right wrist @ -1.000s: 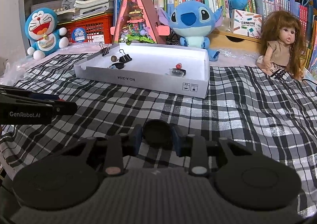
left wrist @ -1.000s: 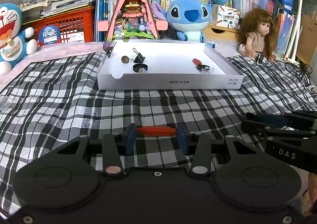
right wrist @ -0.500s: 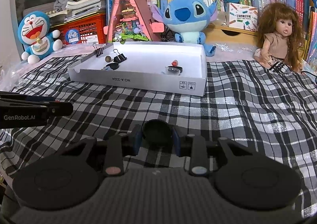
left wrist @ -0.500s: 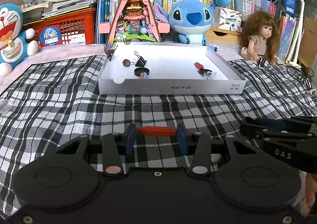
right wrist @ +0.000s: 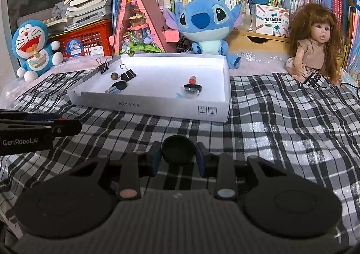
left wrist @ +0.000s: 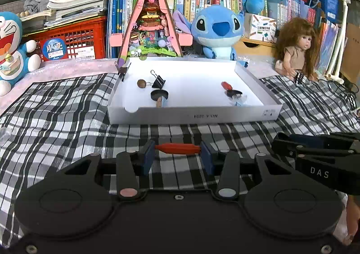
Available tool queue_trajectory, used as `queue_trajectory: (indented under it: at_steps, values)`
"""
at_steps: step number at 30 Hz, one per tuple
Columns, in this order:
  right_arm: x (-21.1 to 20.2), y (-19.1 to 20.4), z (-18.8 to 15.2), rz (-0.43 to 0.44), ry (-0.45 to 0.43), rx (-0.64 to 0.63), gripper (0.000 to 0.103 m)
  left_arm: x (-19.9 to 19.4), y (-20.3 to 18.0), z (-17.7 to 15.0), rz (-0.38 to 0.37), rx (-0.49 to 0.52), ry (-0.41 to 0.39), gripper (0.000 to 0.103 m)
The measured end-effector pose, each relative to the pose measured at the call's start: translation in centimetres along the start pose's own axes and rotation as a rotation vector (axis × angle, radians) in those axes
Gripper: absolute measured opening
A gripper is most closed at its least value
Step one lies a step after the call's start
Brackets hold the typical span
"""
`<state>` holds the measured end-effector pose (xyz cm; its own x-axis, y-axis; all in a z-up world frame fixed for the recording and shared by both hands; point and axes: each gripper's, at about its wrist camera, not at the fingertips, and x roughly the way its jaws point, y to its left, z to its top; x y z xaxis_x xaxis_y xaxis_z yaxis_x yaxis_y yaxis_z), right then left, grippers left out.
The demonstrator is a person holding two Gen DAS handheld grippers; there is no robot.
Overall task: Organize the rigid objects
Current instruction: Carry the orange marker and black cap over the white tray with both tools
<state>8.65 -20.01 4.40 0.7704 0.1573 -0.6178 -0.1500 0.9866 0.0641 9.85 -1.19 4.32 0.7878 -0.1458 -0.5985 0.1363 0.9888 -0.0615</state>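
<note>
Left wrist view shows my left gripper (left wrist: pixel 177 152) clamped end to end on a small red spindle (left wrist: pixel 177 148), its tapered tips pressed against the two blue pads. It hangs above the plaid cloth (left wrist: pixel 67 132), in front of the white tray (left wrist: pixel 193 116). I judge the spindle hard, smooth plastic and very light; held by its points it could pivot or pop out, so I would sooner grip its thicker middle.

Right wrist view shows my right gripper (right wrist: pixel 178 152) closed on a black disc (right wrist: pixel 178 150), pinched across its width, also just in front of the tray. The disc looks stiff and light, with a rounded, possibly slick rim; the widest part, where the pads sit now, seems the safest hold.

Inside the tray, toward its left side, lie a binder clip (left wrist: pixel 158 81), a brown bead (left wrist: pixel 141 83) and another black disc piece (left wrist: pixel 159 96); toward its right side sits a red and black piece (left wrist: pixel 231 90) with something clear beside it. A second clip (left wrist: pixel 122 71) bites the tray's far left corner. Plush toys, a doll (left wrist: pixel 298 51) and books stand behind the tray.
</note>
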Motion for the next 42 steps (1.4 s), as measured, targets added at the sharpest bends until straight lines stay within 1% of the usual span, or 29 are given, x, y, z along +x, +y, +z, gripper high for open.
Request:
queue_trajectory:
  at_steps: [14,19,23,28,34,42]
  values:
    - [1.7,-0.9,2.8,-0.015,0.012,0.048,0.039,2.1,0.4,2.6,0.01,-0.012,0.0,0.042]
    - [2.6,-1.2,3.7,-0.015,0.021,0.064,0.039,3.3,0.8,3.6,0.008,-0.04,0.009,0.042]
    - [3.2,-1.3,4.4,-0.019,0.023,0.068,0.039,4.0,0.9,4.3,0.007,-0.042,0.008,0.042]
    - [3.9,-1.6,5.2,-0.014,0.03,0.089,0.039,5.1,1.0,5.3,-0.018,-0.053,0.019,0.042]
    - [5.0,-1.9,6.4,-0.004,0.038,0.098,0.039,6.8,1.4,7.3,-0.092,-0.083,0.065,0.042]
    - [6.4,-2.8,9.5,0.007,0.052,0.145,0.039,9.2,1.8,10.2,-0.095,-0.112,0.076,0.042]
